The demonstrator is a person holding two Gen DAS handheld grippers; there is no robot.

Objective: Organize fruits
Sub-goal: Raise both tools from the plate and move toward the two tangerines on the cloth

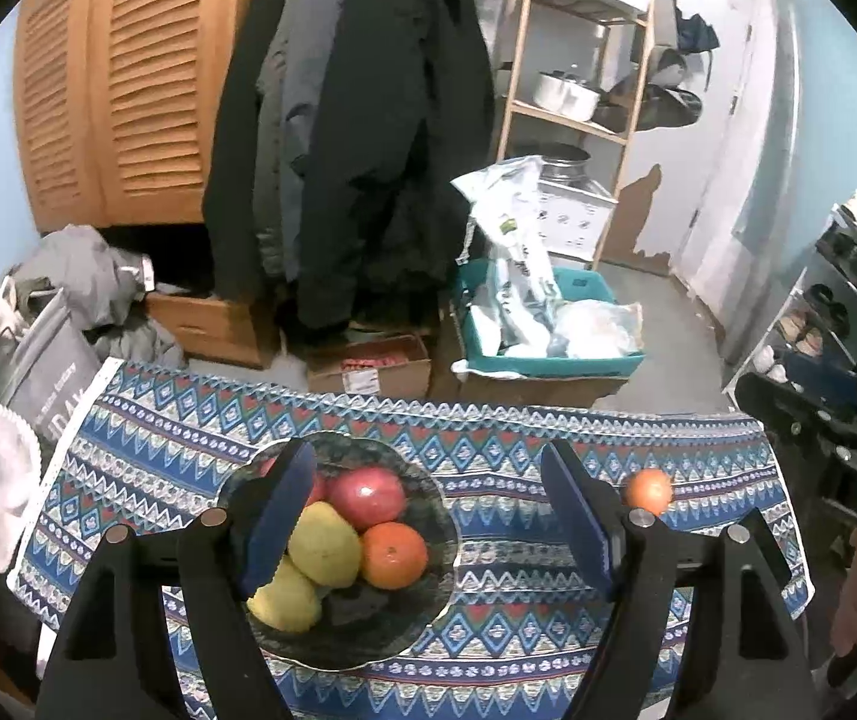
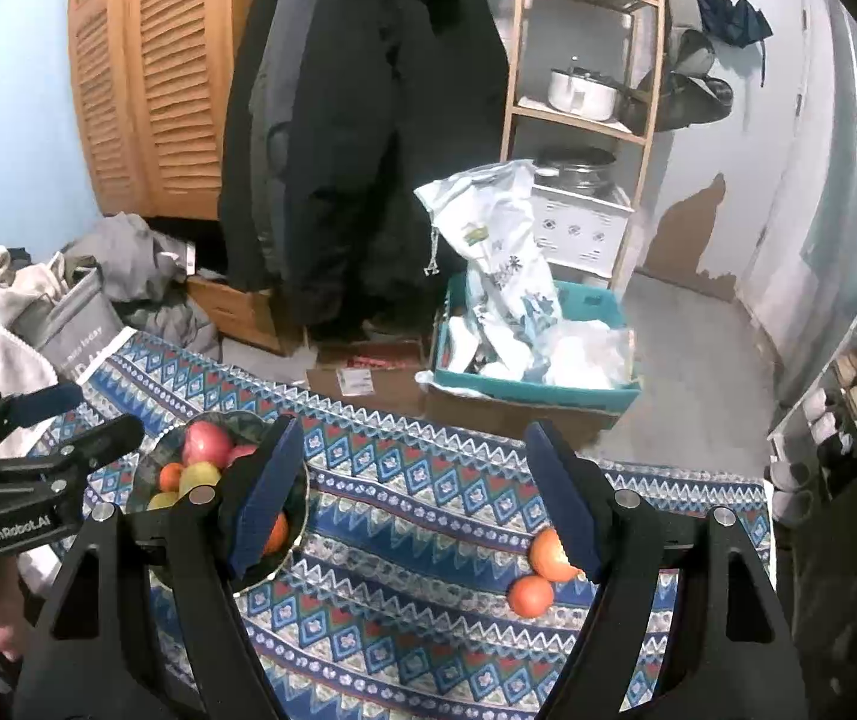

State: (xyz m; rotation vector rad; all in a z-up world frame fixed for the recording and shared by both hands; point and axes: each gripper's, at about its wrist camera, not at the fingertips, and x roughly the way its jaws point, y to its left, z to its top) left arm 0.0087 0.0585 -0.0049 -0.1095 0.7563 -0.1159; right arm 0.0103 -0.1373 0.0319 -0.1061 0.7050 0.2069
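My left gripper (image 1: 428, 516) and right gripper (image 2: 413, 495) hang open, empty; reaching carelessly could roll the oranges (image 2: 539, 576) off the surface (image 2: 428, 540).

The worktop (image 2: 428, 630) is covered by a patterned cloth (image 1: 518, 648) in blue, white and red zigzag bands, which hangs over its edges. A dark glass bowl (image 1: 428, 576) sits directly on the cloth and serves as the landmark. Right of the bowl, well apart from it, two oranges (image 2: 539, 576) lie on the cloth, touching or nearly touching each other; the left wrist view shows only one of them. Between the bowl and the oranges the cloth is bare, as it is behind the bowl toward the far edge.
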